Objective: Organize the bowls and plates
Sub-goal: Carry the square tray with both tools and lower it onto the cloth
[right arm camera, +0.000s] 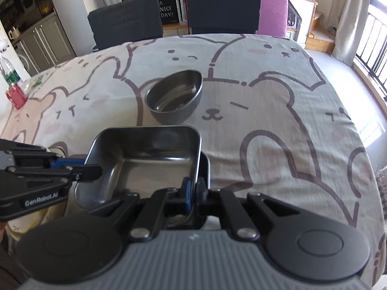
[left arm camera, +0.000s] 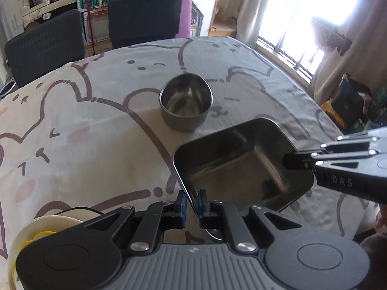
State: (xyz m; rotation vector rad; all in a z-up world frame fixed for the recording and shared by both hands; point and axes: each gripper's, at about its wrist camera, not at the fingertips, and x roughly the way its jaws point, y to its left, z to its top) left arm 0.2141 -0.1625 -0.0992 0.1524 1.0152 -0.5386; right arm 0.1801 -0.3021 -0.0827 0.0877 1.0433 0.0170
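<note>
Both grippers hold a square steel dish (left arm camera: 241, 169) (right arm camera: 150, 166) just above the tablecloth (left arm camera: 96, 145) (right arm camera: 266, 145). My left gripper (left arm camera: 192, 201) (right arm camera: 98, 170) is shut on the dish's left rim. My right gripper (right arm camera: 193, 191) (left arm camera: 286, 162) is shut on the opposite rim. The rim of a second square dish (right arm camera: 207, 169) shows just under the held one on its right side. A round steel bowl (left arm camera: 186, 104) (right arm camera: 174, 99) stands empty on the cloth beyond the dish, apart from it.
A cream plate (left arm camera: 36, 227) with something yellow on it sits at the near left. A bottle and a red box (right arm camera: 14, 96) stand at the table's left edge. Two dark chairs (left arm camera: 145, 19) (right arm camera: 222, 9) stand along the far side.
</note>
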